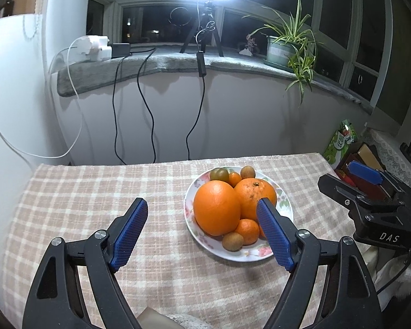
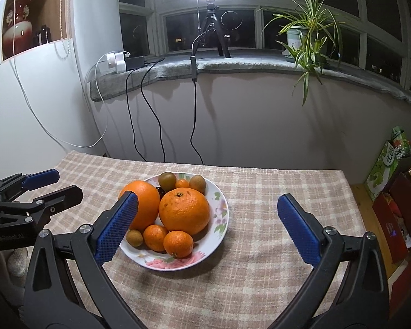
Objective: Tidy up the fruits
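A white floral plate sits on the checked tablecloth, piled with fruit. It holds two big oranges, three small mandarins and several small brown-green fruits. My left gripper hovers open on the near side of the plate, slightly to its left, and its right pad overlaps the plate's near right side. My right gripper is wide open, its left pad in front of the left orange. Neither pair of jaws has anything between it. Each gripper also shows at the edge of the other's view.
The checked tablecloth covers a small table against a wall. Behind it a sill carries a ring light on a tripod, a power strip with hanging cables and a potted plant. Boxes stand past the table's right edge.
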`<act>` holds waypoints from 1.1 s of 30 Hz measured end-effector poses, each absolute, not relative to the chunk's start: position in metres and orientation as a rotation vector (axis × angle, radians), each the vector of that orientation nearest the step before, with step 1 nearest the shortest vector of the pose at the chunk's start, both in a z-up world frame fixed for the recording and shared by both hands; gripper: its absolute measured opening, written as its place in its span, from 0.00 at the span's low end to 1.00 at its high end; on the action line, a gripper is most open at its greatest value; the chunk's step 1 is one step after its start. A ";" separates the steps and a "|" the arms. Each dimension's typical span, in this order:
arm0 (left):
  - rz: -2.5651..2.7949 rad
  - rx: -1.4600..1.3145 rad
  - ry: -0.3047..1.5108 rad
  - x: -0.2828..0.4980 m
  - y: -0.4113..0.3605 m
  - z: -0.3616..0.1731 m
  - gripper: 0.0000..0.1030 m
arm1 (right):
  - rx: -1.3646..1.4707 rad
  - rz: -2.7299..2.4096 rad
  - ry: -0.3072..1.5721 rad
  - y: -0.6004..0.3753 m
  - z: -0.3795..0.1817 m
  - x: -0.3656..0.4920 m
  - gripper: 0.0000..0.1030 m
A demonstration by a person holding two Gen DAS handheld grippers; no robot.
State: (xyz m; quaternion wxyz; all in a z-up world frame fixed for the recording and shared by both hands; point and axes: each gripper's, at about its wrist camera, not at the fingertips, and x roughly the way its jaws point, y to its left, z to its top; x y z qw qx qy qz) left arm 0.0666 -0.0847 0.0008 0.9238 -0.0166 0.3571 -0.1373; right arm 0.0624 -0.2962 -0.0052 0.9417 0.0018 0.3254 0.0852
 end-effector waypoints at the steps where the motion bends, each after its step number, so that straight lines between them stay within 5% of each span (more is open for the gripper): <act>1: -0.283 -0.034 0.732 0.066 -0.085 0.001 0.80 | 0.002 0.174 0.662 -0.296 -0.005 0.062 1.00; 33: -0.287 -0.031 0.718 0.061 -0.087 0.003 0.80 | -0.004 0.185 0.660 -0.291 -0.003 0.058 1.00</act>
